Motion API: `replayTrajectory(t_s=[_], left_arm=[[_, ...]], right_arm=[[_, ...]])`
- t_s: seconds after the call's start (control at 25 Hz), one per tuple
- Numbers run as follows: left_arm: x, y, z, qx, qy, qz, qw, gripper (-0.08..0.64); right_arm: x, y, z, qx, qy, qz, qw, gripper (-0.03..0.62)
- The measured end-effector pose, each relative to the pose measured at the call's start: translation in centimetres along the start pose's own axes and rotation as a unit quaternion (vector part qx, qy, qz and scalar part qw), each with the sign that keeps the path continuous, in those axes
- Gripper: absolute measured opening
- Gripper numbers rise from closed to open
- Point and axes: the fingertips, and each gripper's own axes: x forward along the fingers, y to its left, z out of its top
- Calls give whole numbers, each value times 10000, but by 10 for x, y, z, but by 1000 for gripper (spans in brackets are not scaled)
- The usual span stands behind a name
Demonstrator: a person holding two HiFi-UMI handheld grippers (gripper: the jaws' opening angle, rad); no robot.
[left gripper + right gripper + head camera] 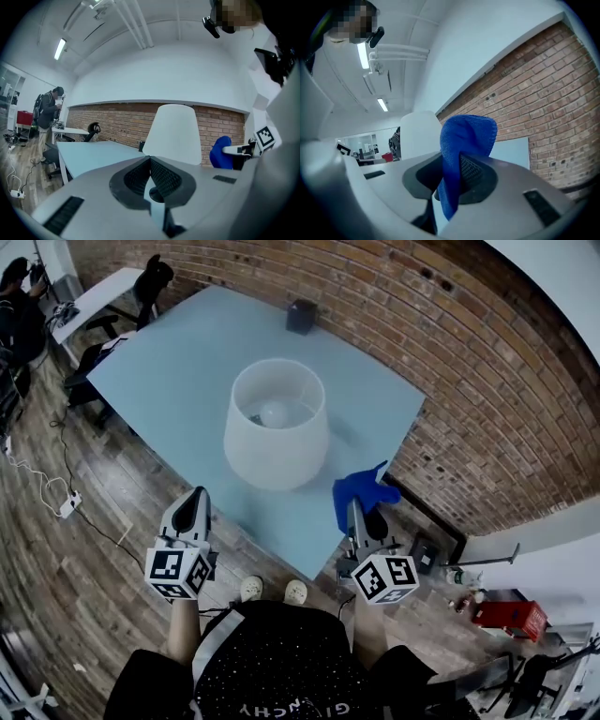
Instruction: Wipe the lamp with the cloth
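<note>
Lamp (277, 423) unwiped; my right hand-held gripper (361, 512) clamps the cloth (364, 488), left hand-held gripper (192, 512) clenched empty; next I reach the shade.

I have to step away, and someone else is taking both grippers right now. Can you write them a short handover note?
Left gripper: shut, empty, held near the table's front edge, left of the lamp.
Right gripper: shut on the blue woven cloth, held up to the right of the lamp.
The white-shaded table lamp stands upright on the pale blue table. The cloth is not touching it.
Done: the cloth is in the gripper.
Left: bring the cloth to the shade and wipe it.
</note>
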Motion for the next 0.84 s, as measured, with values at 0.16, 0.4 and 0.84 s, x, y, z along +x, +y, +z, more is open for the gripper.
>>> replayTrajectory(t_s=[0.16,0.4,0.84], left_arm=[[0,-7,5,-42,-104,-196,9997,9],[3,-14,9,-71,-191,-432,9989,9],[-2,-12,9,-215,-255,-553,9979,9]], right_arm=[[-13,7,4,-156,-96,-102,9998,74],[-19,18,4,-284,-121,-111,9995,74],[-18,26,-10,-174,63,-79,9998,74]])
